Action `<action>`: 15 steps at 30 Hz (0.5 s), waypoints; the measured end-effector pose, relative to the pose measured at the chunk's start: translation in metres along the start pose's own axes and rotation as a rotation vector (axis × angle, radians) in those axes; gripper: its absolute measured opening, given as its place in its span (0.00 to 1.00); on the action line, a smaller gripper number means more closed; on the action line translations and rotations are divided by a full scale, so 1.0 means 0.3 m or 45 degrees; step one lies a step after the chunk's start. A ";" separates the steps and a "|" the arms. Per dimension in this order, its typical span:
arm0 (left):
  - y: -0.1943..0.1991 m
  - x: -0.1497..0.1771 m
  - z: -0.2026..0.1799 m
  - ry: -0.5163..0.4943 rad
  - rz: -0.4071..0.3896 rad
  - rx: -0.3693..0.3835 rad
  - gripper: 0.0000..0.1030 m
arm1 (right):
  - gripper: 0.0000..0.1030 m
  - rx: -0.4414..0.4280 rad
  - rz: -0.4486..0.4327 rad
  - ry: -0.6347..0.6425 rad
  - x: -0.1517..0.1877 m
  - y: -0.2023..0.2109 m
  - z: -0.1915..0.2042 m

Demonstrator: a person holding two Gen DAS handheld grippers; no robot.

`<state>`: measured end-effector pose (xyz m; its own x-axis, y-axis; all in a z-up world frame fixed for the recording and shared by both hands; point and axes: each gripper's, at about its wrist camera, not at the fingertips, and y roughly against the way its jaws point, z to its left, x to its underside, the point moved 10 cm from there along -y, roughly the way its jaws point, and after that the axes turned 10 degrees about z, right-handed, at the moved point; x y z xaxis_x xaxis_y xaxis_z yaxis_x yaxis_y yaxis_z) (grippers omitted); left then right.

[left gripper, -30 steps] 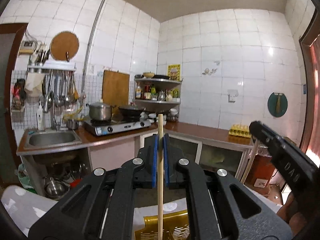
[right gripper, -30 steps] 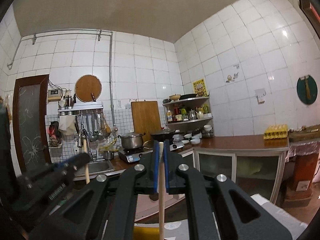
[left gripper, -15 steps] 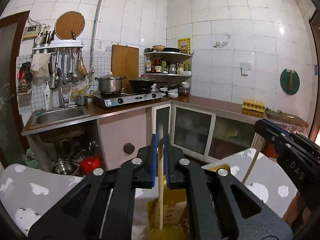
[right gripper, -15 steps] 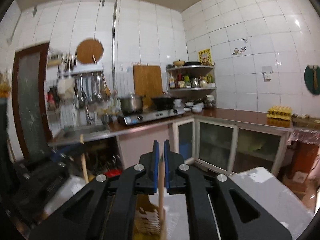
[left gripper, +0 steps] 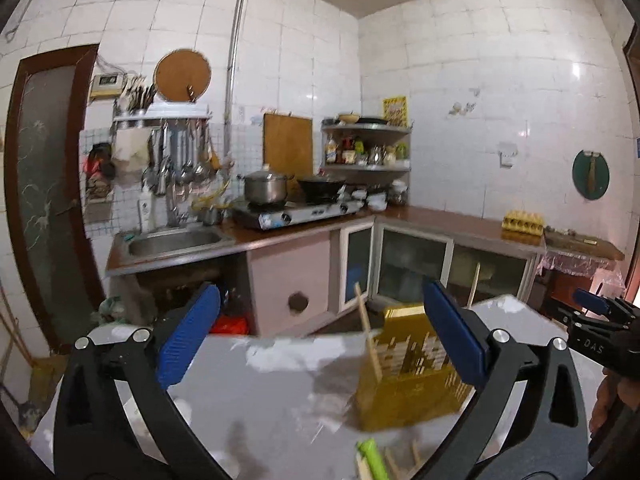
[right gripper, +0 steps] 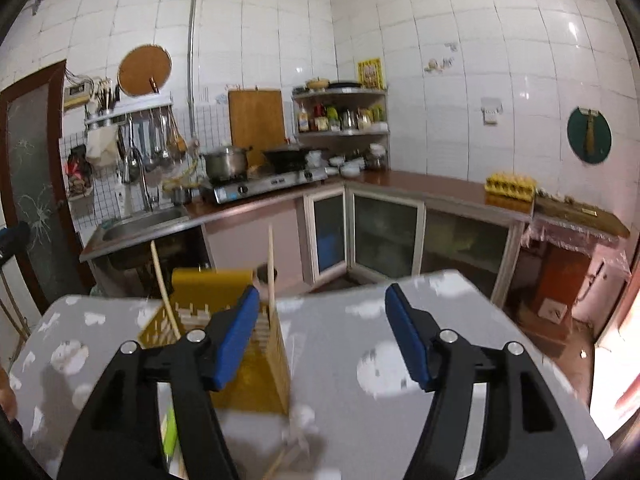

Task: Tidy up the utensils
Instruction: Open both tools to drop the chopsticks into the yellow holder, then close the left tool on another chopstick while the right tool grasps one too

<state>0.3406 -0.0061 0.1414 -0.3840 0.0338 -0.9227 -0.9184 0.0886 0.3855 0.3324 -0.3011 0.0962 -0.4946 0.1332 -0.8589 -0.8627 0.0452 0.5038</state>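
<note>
Left wrist view: my left gripper opening wide over the table, nothing between its blue pads.
Yellow slotted basket stands on the grey, white-patterned table, ahead and to the right; two wooden chopsticks stand in it, one leaning left, the other at the far side. My right gripper, jaws likewise parting and empty, sits just right of the basket, with one chopstick upright beside its left pad. Loose sticks and a green-handled utensil lie blurred on the near table edge.
</note>
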 end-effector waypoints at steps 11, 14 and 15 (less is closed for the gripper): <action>-0.156 0.394 0.099 0.065 0.357 -0.019 0.96 | 0.64 0.030 0.320 -0.083 0.404 -0.153 0.009; -0.223 0.494 0.102 0.094 0.468 -0.001 0.96 | 0.64 0.047 0.379 -0.082 0.483 -0.203 0.017; -0.246 0.526 0.104 0.099 0.502 -0.006 0.96 | 0.64 0.059 0.393 -0.076 0.503 -0.220 0.021</action>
<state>0.3508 0.0239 -0.0328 -0.7132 -0.0112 -0.7009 -0.6994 0.0792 0.7104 0.3153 -0.2777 -0.0660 -0.7242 0.2057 -0.6582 -0.6661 0.0382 0.7449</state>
